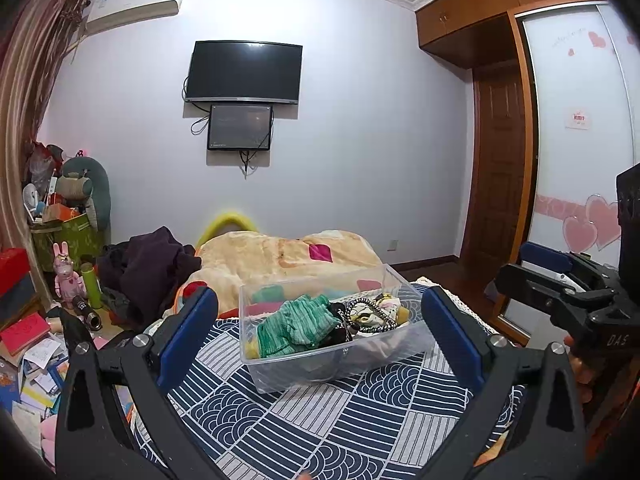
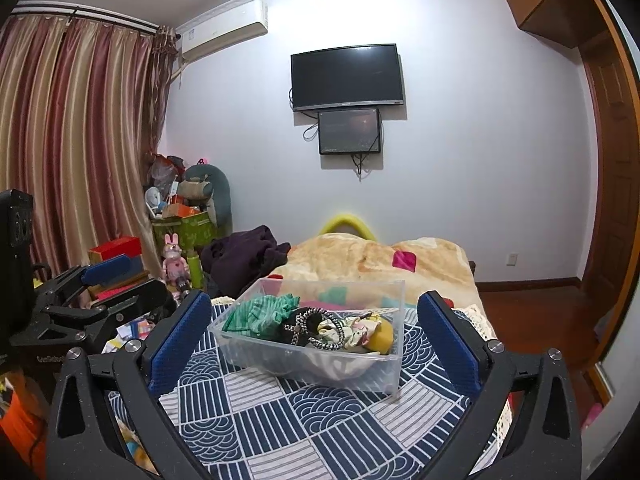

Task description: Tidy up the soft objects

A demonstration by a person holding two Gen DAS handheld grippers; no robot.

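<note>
A clear rectangular plastic bin (image 1: 336, 364) (image 2: 394, 364) stood on the bed's navy-and-white patterned cover (image 1: 320, 432) (image 2: 304, 420), in front of a peach fleece blanket with pink patches (image 1: 280, 258) (image 2: 380, 256). Inside the bin lay a green ribbed knit garment (image 1: 294, 326) (image 2: 260, 310) on its left side, a black-and-white braided cord (image 1: 370, 314) (image 2: 320, 330) near the middle, pale printed cloth (image 1: 386, 308) (image 2: 358, 330) beside it, and a yellow soft item (image 2: 382, 338) towards the right end. All of these rested within the bin walls; what lay beneath them could not be made out.

The left gripper (image 1: 320, 332) (image 2: 100, 280) was held above the cover, jaws spread wide and holding nothing, with the bin seen between its blue pads. The right gripper (image 2: 314, 336) (image 1: 552, 276) was likewise held above the cover, jaws wide apart and empty, the bin framed between them. Neither gripper touched the bin.

A dark purple heap of clothing (image 1: 148, 268) (image 2: 244, 258) lay at the bed's left edge. A black wall-mounted television (image 1: 245, 72) (image 2: 347, 77) hung above a smaller dark screen (image 1: 240, 127) (image 2: 349, 131).
</note>
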